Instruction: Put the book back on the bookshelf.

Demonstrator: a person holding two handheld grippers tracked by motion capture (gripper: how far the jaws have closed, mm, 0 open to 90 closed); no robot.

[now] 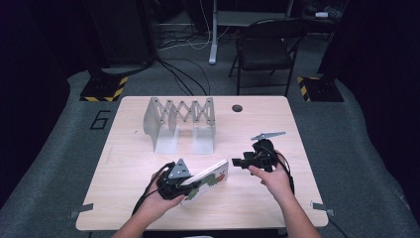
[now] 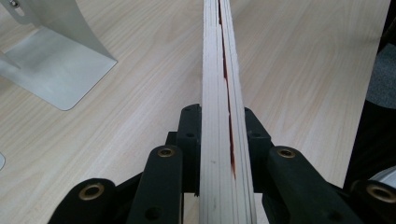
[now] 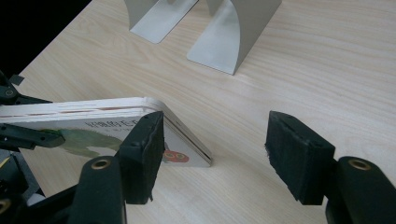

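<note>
step: lifting board book (image 1: 208, 179) | left gripper (image 2: 219, 135) clamped on book, in front of metal rack (image 1: 181, 121) | right gripper (image 3: 215, 149) jaws apart, beside book | next: carry toward rack, keep upright

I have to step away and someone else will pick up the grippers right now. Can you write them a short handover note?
Left gripper: shut on the board book, clamping it by its edge and holding it tilted, one end down near the table.
Right gripper: open, holding nothing, facing the book's free corner, jaws beside it but not on it.
Expandable metal book rack: stands at the far side of the table, slots vacant.
Done: book picked up and gripped by the left.
Left: probably steady the book with the right gripper and stand it in the rack.
</note>
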